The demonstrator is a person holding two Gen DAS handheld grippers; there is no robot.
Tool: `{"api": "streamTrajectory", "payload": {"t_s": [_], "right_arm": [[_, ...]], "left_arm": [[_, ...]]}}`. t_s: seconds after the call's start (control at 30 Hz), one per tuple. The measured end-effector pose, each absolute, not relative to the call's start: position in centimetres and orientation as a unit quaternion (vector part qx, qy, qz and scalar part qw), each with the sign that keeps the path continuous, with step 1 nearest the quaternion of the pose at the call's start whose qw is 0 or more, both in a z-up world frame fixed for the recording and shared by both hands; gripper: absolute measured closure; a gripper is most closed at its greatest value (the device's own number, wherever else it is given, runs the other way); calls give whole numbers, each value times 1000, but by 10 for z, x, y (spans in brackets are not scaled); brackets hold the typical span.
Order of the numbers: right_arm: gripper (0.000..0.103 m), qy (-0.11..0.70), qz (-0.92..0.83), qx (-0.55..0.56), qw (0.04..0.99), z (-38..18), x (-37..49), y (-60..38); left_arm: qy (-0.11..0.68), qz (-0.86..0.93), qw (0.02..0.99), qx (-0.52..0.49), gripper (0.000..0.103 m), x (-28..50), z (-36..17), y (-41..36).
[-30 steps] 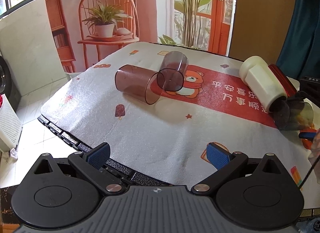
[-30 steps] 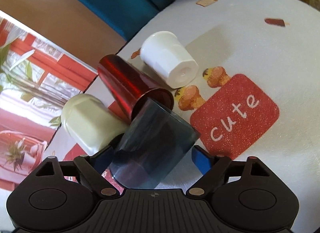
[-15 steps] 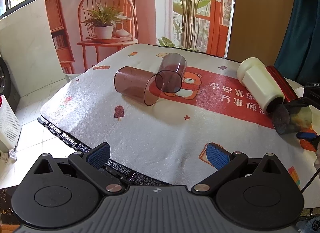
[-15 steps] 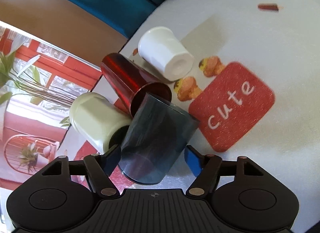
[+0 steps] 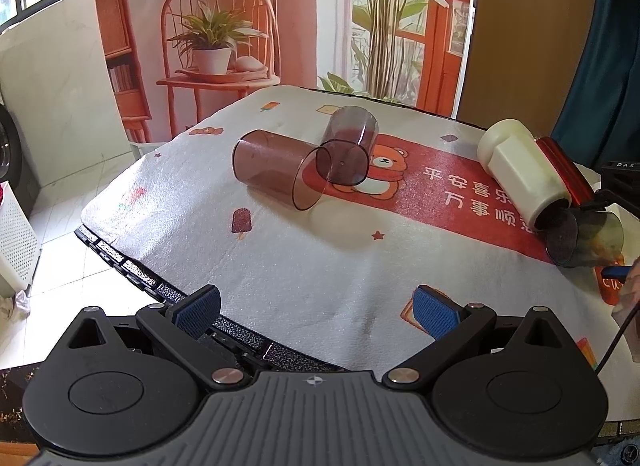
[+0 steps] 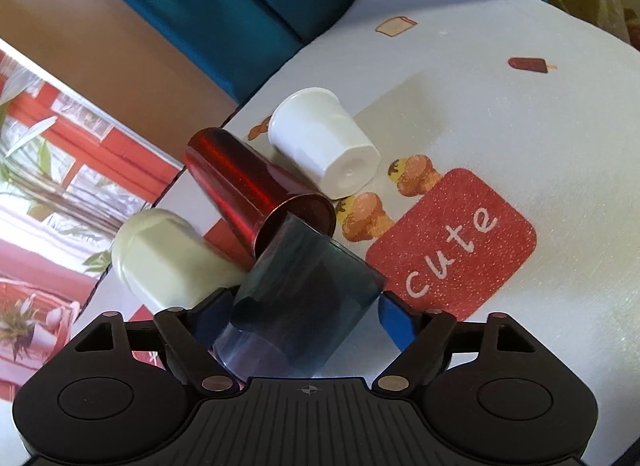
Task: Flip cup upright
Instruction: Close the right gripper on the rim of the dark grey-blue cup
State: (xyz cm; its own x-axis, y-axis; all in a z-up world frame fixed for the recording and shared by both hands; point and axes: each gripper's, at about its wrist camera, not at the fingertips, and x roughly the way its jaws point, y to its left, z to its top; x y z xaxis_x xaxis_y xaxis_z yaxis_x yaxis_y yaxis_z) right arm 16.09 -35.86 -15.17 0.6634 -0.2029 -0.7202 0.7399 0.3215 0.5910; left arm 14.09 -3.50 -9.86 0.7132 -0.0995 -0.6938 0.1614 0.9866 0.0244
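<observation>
A dark smoky see-through cup (image 6: pixel 304 302) lies on its side between the fingers of my right gripper (image 6: pixel 306 320). The jaws stand close around it, with a thin gap at the blue right pad (image 6: pixel 394 320). The same cup shows at the right edge of the left wrist view (image 5: pixel 584 240). My left gripper (image 5: pixel 316 312) is open and empty over the near table edge. Two brown see-through cups (image 5: pixel 276 173) (image 5: pixel 348 151) lie on their sides mid-table.
A cream cup (image 6: pixel 168 262), a shiny red cup (image 6: pixel 252 189) and a white cup (image 6: pixel 324 137) lie on their sides just beyond the dark cup. The table's far edge and a blue curtain (image 6: pixel 240 5) are behind them. The table cloth (image 5: pixel 320 258) ends at the near left edge.
My right gripper's jaws have narrowed around the dark cup, and the view has shifted slightly. The left gripper has stayed open and has barely moved.
</observation>
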Motion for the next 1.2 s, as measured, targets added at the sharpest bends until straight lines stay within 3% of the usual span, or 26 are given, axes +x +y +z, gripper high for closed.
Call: {"api": "streamTrajectory", "payload": {"t_s": [0.23, 0.73, 1.2], "right_arm": [[21, 272, -317, 505, 756, -157, 172, -361], [22, 307, -240, 409, 825, -146, 171, -360], [23, 300, -223, 574, 728, -172, 156, -383]], "left_arm": [[373, -71, 924, 38, 0, 142, -99, -34], [370, -70, 926, 29, 0, 140, -97, -31], [367, -68, 928, 15, 0, 140, -96, -23]]}}
